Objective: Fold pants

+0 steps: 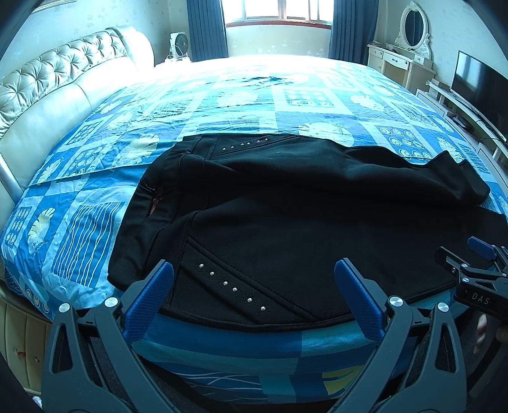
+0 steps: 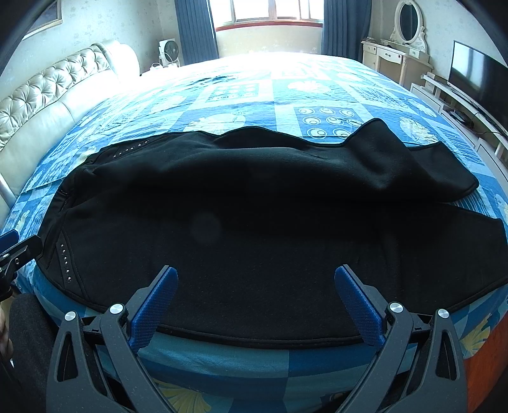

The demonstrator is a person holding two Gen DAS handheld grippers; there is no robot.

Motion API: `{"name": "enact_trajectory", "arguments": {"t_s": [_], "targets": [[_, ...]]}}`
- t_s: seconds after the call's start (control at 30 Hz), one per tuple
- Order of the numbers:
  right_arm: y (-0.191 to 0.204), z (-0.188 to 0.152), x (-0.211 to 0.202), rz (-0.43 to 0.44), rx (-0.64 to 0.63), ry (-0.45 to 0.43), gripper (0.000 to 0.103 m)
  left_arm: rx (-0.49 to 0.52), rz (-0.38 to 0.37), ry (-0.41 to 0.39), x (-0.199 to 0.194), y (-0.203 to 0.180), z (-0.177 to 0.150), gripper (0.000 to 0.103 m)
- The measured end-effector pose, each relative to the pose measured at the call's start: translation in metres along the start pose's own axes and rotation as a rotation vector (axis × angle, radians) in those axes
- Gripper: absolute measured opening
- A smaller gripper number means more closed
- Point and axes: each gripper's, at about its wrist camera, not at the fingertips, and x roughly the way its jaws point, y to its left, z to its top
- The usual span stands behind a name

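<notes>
So there's a pair of black fleecy pants with little silver studs lying spread out across the near side of a big bed covered in a blue patchwork bedspread with shell and circle prints, waistband end over to the left and the legs running off to the right. The near hem edge sits right along the bed's front edge, and the far leg is kind of rumpled, its end flipped up in a bump at the right. The left gripper with blue textured pads on black arms is hanging over the waist part, jaws spread wide with nothing between them, a diagonal row of studs showing in the gap. The right gripper, same blue-and-black build, is over the middle of the pants closer to the legs, jaws also wide apart and not pinching any fabric as far as I can tell. Each one peeks into the other's view at the side edge. Around the room: a cream tufted leather headboard on the left, a window with dark blue curtains at the far end, a small white fan next to it, a white vanity with an oval mirror, and a flat black TV on a low white stand on the right.
</notes>
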Motion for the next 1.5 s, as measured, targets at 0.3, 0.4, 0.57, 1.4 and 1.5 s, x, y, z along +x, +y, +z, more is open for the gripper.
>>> {"name": "enact_trajectory", "arguments": {"t_s": [0.3,0.4,0.57,1.4,1.5], "targets": [[-0.003,0.001,0.004,0.010,-0.007,0.013,0.099,-0.077,-0.292,0.115,0.021,0.049,0.027,0.101],[-0.002,0.002,0.008,0.031,-0.006,0.032,0.099,-0.162,-0.404,0.108,0.032,0.088,0.041,0.101],[0.009,0.007,0.015,0.115,-0.033,0.068,0.099,-0.292,-0.532,0.116,0.079,0.158,0.078,0.101],[0.021,0.122,0.088,0.388,-0.095,0.098,0.099,-0.524,-0.921,0.428,0.300,0.223,0.166,0.101],[0.013,0.149,0.103,0.393,-0.133,0.092,0.099,-0.488,-0.860,0.422,0.294,0.214,0.172,0.081]]}}
